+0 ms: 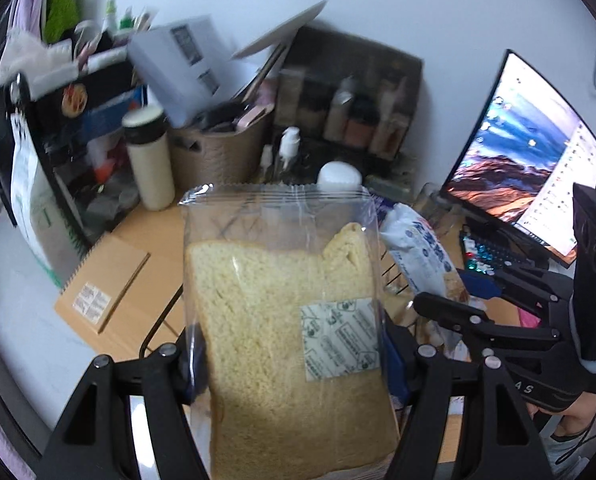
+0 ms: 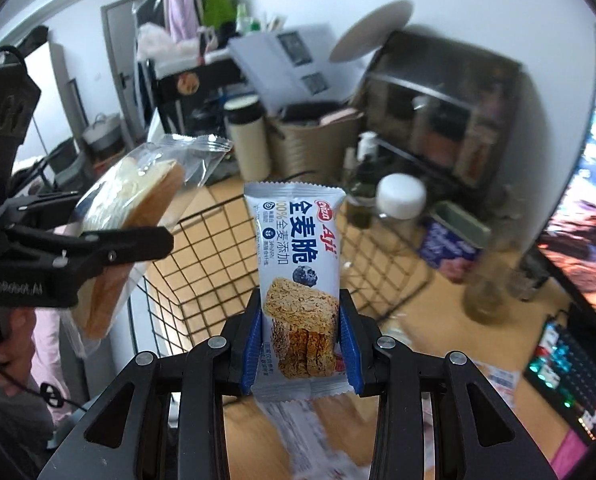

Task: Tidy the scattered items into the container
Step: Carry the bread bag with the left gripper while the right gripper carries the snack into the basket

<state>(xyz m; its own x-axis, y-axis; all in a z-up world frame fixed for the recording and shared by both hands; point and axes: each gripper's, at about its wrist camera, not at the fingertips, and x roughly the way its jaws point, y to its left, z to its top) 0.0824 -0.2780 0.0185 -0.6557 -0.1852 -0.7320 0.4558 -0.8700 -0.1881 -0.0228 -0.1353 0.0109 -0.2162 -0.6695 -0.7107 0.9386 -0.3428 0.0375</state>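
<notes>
Left gripper (image 1: pixel 290 364): jaws set wide, clamping a clear bag of sliced bread (image 1: pixel 286 340) across its lower half.
Right gripper (image 2: pixel 302 344): jaws narrow, blue pads (image 2: pixel 253 344) pinching a whole-wheat crisp bar packet (image 2: pixel 298 276) upright.
Container: black wire basket (image 2: pixel 218 252) on the desk, just beyond and below both packets.
Risk, bread: slick film could slide out of the pads.
Risk, bar: released early, it likely hits the basket's near rim and lands outside.

Bread slice (image 1: pixel 282 344): pale yellow crumb, tan crust, clear wrapper, grey-white printed label. Snack bar packet (image 2: pixel 298 280): white with blue and red lettering, blueberry and brown biscuit print. Wire basket (image 2: pixel 218 256): black grid. Counter (image 2: pixel 430 320): light wood tone. Gripper pads (image 2: pixel 252 344): blue on black.
</notes>
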